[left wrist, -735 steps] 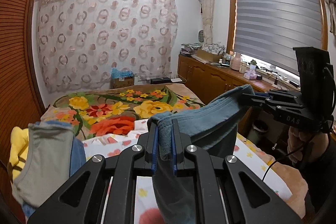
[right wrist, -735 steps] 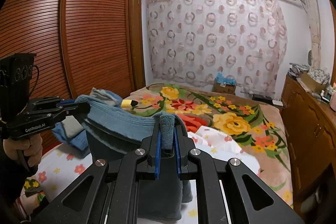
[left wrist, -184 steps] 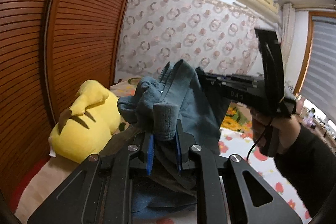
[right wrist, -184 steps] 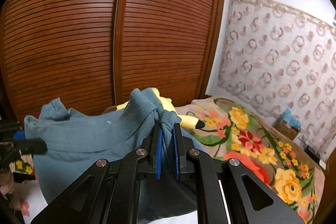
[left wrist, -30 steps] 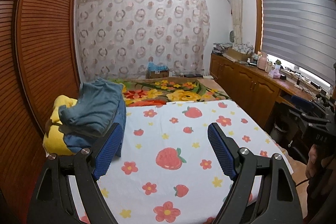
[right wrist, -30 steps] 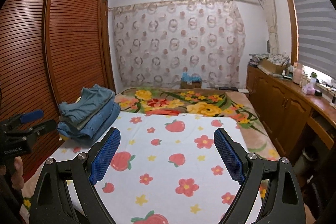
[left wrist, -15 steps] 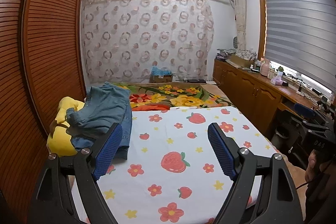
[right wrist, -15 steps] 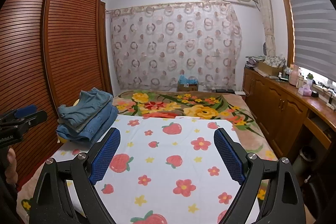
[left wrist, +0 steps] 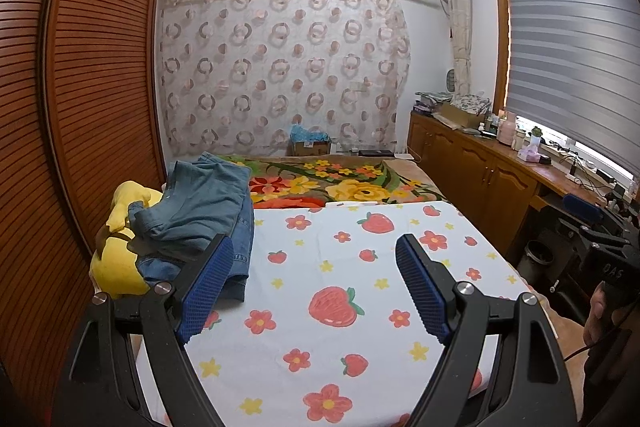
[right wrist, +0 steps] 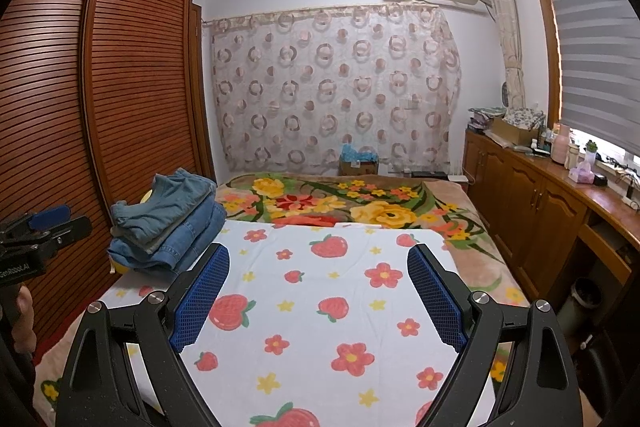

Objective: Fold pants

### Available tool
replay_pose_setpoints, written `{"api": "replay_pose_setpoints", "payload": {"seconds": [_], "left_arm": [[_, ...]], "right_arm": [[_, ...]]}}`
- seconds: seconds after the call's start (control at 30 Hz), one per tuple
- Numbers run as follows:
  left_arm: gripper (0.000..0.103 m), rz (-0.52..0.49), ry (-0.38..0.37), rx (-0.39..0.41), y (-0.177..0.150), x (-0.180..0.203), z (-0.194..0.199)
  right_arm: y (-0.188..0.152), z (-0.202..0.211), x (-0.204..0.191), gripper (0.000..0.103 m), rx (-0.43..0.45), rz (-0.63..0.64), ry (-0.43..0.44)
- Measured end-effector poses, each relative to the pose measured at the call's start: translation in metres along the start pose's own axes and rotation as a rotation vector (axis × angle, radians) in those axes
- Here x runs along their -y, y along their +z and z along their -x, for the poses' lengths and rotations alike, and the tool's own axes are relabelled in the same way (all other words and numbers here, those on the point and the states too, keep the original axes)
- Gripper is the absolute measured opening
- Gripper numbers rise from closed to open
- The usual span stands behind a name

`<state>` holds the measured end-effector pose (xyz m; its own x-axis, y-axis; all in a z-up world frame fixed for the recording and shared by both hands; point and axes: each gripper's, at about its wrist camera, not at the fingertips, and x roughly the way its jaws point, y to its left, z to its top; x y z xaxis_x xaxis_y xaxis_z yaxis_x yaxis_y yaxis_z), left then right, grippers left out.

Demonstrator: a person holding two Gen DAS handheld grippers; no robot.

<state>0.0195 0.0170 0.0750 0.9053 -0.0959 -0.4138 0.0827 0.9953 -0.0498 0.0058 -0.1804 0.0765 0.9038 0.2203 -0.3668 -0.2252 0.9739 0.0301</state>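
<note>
The folded blue-grey pants [left wrist: 200,203] lie on top of a stack of folded jeans at the bed's left side, against a yellow plush toy [left wrist: 116,259]. The stack also shows in the right wrist view [right wrist: 172,219]. My left gripper [left wrist: 316,279] is open and empty, held above the strawberry sheet [left wrist: 340,307], to the right of the stack. My right gripper [right wrist: 318,291] is open and empty above the same sheet [right wrist: 320,307]. Each gripper shows at the edge of the other's view.
A brown slatted wardrobe [left wrist: 80,107] runs along the bed's left side. A floral blanket [right wrist: 340,203] covers the far end of the bed. A wooden cabinet [right wrist: 540,211] with small items stands on the right, with a bin [left wrist: 538,255] below it.
Both grippers have drawn back a little and tilted up, so the stack sits lower and nearer in view. The pants stay put on the stack. Both grippers remain open.
</note>
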Motion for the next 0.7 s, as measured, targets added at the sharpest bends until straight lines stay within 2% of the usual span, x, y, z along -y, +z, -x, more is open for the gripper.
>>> {"api": "replay_pose_setpoints", "payload": {"seconds": [0.7], "left_arm": [[0.084, -0.001, 0.001, 0.0, 0.0006, -0.0014, -0.0007]], "right_arm": [[-0.0006, 0.0002, 0.0006, 0.092, 0.003, 0.002, 0.001]]}}
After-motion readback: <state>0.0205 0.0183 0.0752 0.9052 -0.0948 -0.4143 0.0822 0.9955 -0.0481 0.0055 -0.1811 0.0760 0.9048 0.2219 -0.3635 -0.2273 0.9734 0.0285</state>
